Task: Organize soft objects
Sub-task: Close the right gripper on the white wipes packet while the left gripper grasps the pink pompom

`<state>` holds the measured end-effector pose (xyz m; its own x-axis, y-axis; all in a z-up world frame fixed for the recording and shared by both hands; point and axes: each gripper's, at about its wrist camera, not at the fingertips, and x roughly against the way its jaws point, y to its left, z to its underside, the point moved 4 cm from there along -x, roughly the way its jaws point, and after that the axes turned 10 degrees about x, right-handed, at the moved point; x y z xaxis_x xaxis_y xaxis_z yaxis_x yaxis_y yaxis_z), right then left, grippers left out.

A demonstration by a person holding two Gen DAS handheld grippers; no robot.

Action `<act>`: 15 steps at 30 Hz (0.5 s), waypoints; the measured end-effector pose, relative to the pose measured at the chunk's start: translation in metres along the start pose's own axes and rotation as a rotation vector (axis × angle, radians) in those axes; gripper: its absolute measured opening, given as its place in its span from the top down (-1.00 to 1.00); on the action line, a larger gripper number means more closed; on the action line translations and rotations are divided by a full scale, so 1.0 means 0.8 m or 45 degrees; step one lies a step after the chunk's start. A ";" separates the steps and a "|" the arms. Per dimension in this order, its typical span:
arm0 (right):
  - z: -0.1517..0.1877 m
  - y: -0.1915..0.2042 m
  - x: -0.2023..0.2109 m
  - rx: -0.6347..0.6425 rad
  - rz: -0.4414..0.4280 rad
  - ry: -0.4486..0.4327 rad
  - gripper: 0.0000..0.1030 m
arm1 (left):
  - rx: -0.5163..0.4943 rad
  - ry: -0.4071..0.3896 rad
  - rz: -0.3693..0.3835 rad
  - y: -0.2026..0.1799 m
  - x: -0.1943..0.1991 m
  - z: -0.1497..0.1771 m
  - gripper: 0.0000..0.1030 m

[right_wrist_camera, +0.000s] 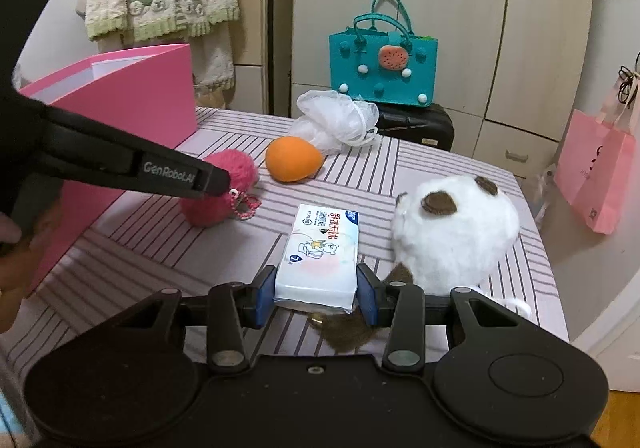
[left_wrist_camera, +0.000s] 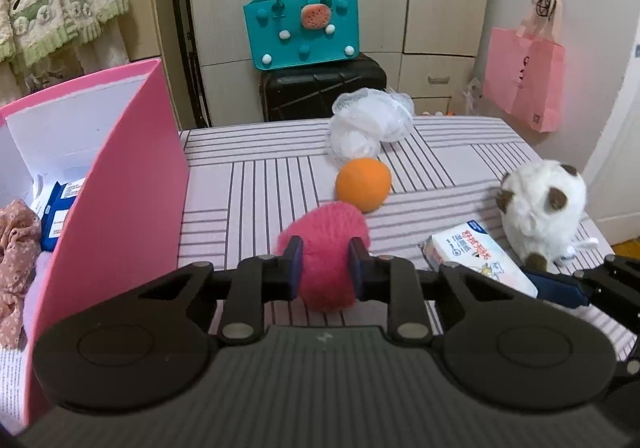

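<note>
A fuzzy pink ball (left_wrist_camera: 326,248) sits on the striped table, squeezed between the pads of my left gripper (left_wrist_camera: 326,262), which is shut on it. The same pink ball (right_wrist_camera: 224,187) shows in the right wrist view behind the left gripper's arm. My right gripper (right_wrist_camera: 316,290) is shut on the near end of a white tissue pack (right_wrist_camera: 320,248), its blue pads pressing both sides. An orange ball (left_wrist_camera: 363,183) lies just beyond the pink one. A white mesh pouf (left_wrist_camera: 370,123) is farther back. A white plush with brown ears (right_wrist_camera: 456,232) lies right of the tissue pack.
A pink box (left_wrist_camera: 120,183) stands open at the left, holding a wipes pack (left_wrist_camera: 60,215) and floral cloth (left_wrist_camera: 16,248). Past the table's far edge a teal bag (left_wrist_camera: 302,31) rests on a black suitcase (left_wrist_camera: 320,87). A pink paper bag (left_wrist_camera: 524,75) hangs at right.
</note>
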<state>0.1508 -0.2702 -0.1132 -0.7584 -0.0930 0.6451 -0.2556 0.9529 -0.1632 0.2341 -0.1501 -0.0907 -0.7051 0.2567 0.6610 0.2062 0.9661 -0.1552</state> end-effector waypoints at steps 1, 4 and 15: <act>0.002 0.000 0.003 0.002 -0.007 -0.001 0.10 | -0.003 0.004 0.004 0.000 0.004 0.002 0.69; 0.010 -0.002 0.012 0.013 -0.017 -0.002 0.10 | 0.000 0.031 0.040 -0.001 0.017 0.010 0.76; 0.019 -0.011 0.016 0.011 -0.036 -0.029 0.10 | 0.023 0.029 -0.003 -0.020 0.026 0.025 0.40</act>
<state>0.1341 -0.2838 -0.1144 -0.7643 -0.1269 0.6323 -0.2825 0.9472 -0.1515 0.2029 -0.1599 -0.0892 -0.6899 0.2537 0.6780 0.1919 0.9672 -0.1666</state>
